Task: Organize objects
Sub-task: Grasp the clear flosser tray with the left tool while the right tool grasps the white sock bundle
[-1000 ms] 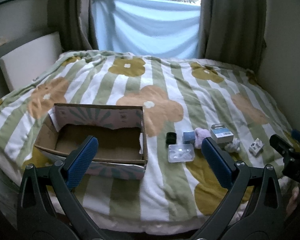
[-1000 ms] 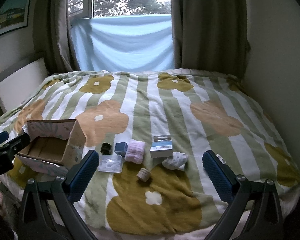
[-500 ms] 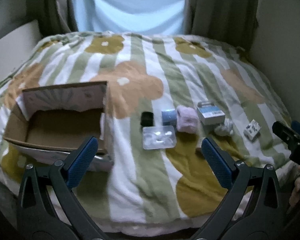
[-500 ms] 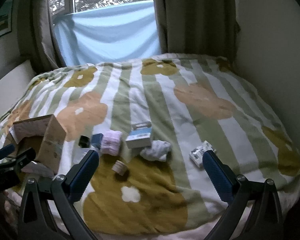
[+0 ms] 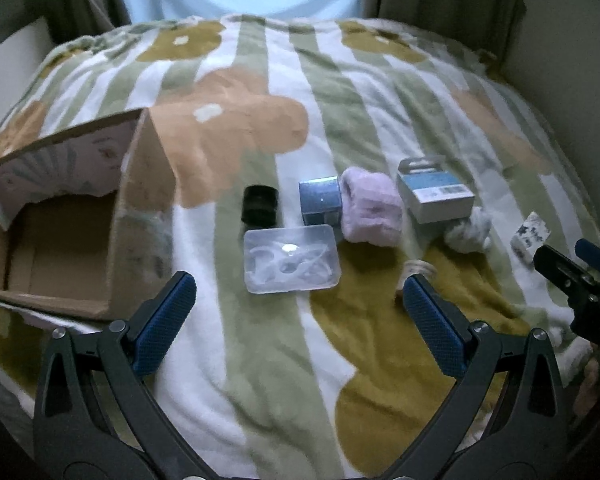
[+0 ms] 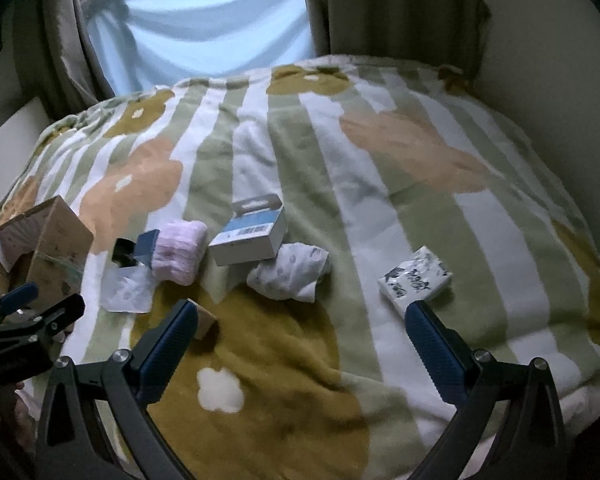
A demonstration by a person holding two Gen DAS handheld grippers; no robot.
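An open cardboard box [image 5: 72, 232] [image 6: 44, 240] lies on the bed at the left. To its right lie a black cap [image 5: 260, 205], a clear plastic case [image 5: 290, 259] [image 6: 126, 290], a small blue box [image 5: 320, 200], a pink rolled cloth [image 5: 372, 210] [image 6: 180, 252], a grey-blue carton [image 5: 434, 192] [image 6: 250, 236], a white sock bundle [image 5: 468, 234] [image 6: 290, 270], a tape roll [image 5: 420, 270] [image 6: 204, 322] and a printed packet [image 5: 530, 236] [image 6: 416, 276]. My left gripper [image 5: 300, 312] is open, just short of the clear case. My right gripper [image 6: 300, 328] is open, short of the sock bundle.
The objects rest on a striped flowered blanket [image 6: 340, 184] covering the bed. A wall stands at the right [image 6: 560, 80], curtains and a blue sheet [image 6: 212, 36] at the back. The left gripper also shows in the right wrist view [image 6: 24, 320], the right gripper in the left wrist view [image 5: 576, 276].
Both grippers have moved forward and lower toward the objects, which now look larger and closer. Both stay open and empty. No object has moved.
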